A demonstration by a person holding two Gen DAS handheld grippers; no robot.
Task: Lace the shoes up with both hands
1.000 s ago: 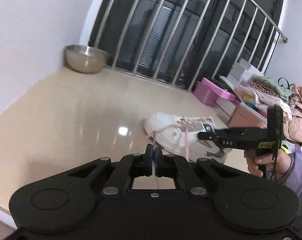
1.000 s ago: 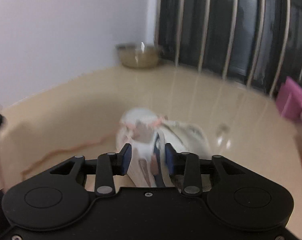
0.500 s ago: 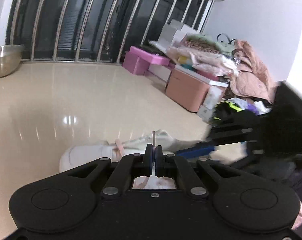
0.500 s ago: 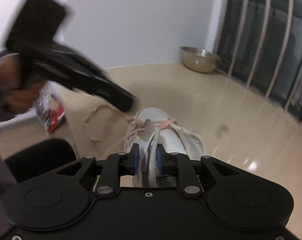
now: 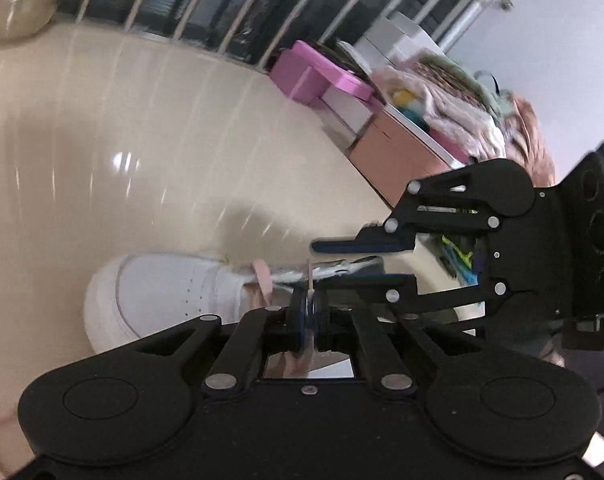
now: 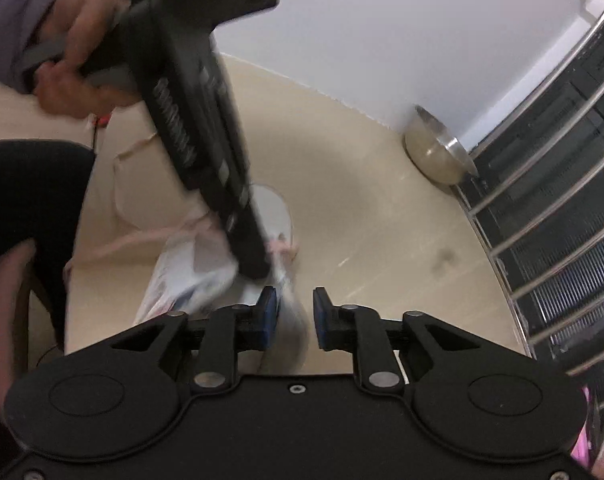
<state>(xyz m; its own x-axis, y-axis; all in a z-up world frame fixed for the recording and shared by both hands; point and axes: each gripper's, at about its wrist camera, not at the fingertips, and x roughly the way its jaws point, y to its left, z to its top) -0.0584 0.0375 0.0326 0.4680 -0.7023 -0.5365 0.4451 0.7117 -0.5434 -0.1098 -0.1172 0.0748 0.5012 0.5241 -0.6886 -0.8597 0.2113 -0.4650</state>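
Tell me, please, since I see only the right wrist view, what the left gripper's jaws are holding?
Observer: The left gripper has its jaws shut on the pink lace; the lace tip sticks up between them, just above the white shoe.
Operator: Thank you. Is anything on the floor beyond the shoe on that side?
Observer: Yes. Pink boxes sit by the railing, and next to them is a pile of clothes on a larger box.
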